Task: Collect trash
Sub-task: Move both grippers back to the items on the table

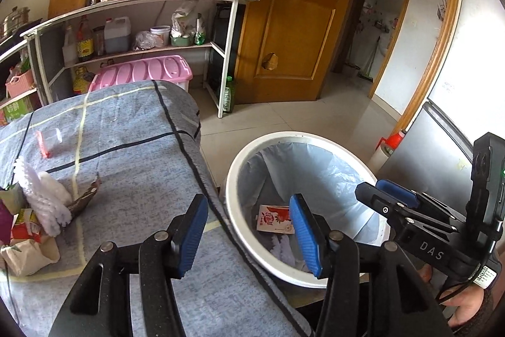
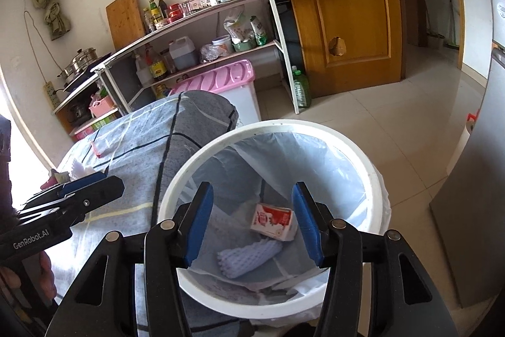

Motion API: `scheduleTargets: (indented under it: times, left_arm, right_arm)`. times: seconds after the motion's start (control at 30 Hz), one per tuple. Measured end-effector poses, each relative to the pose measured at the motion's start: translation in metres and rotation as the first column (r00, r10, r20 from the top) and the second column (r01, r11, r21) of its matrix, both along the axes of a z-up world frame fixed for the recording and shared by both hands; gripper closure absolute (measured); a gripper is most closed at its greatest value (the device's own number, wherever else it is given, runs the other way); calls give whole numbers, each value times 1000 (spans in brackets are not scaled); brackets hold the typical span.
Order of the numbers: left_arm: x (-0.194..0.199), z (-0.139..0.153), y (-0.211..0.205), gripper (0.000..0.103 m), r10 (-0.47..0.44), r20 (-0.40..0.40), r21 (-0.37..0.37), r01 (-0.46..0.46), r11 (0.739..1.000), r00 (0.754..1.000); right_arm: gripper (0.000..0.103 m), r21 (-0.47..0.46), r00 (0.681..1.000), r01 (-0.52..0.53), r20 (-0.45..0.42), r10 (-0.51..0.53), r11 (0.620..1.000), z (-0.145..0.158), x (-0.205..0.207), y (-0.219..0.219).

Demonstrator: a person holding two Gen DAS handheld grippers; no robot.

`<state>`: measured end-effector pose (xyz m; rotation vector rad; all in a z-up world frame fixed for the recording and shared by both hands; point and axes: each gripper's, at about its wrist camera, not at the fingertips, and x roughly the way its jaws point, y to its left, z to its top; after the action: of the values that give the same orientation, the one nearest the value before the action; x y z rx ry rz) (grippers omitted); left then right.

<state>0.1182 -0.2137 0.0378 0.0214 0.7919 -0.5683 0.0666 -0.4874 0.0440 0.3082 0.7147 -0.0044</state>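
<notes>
The right hand-held gripper (image 2: pixel 252 223) hangs over the bin (image 2: pixel 375 176), jaws apart and empty; carton (image 2: pixel 273 221) and foam net (image 2: pixel 249 256) lie inside. The left hand-held gripper (image 1: pixel 249 236), also apart and empty, straddles the worktop's (image 1: pixel 132 188) bin-side edge. Drop step judged complete. Next: reach the trash pile (image 1: pixel 34 220) at the far-side edge.

Wooden door (image 2: pixel 341 5), tiled floor (image 2: pixel 394 128), cluttered white shelving (image 1: pixel 145 2)

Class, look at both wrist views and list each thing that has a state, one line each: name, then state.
left gripper: open, nothing between its fingers
right gripper: open, empty, over the bin
trash bin: lined with a bag, uncovered, partly filled
milk carton: lying in the bin
white foam net: lying in the bin
trash pile: on the cloth-covered table, uncollected
wooden door: open
pink-lidded box: closed
</notes>
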Motion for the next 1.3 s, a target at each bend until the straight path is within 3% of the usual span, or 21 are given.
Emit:
scheduleTargets:
  times: [0.3, 0.57, 0.67, 0.77, 1.13, 1.3]
  left_arm:
    - [-5, 14, 79, 49, 140, 20, -13, -140, 990, 990]
    - [-7, 16, 155, 49, 268, 35, -2, -268, 963, 963]
    - [-6, 17, 187, 48, 326, 39, -17, -326, 945, 944]
    - [-4, 15, 215, 41, 371, 23, -28, -370, 928, 928]
    - [10, -1, 301, 41, 517, -24, -9, -518, 856, 855]
    - [21, -13, 327, 41, 547, -51, 13, -547, 837, 836]
  right_arm:
    - [50, -14, 990, -135, 51, 135, 991, 16, 6, 63]
    - [46, -23, 969, -241, 56, 242, 970, 19, 22, 124]
    - [46, -23, 959, -276, 51, 277, 961, 19, 31, 145]
    - [46, -28, 949, -311, 43, 312, 950, 17, 39, 164]
    - [46, -57, 902, -429, 13, 431, 901, 8, 75, 235]
    - [46, -101, 890, -456, -17, 456, 884, 1, 93, 255]
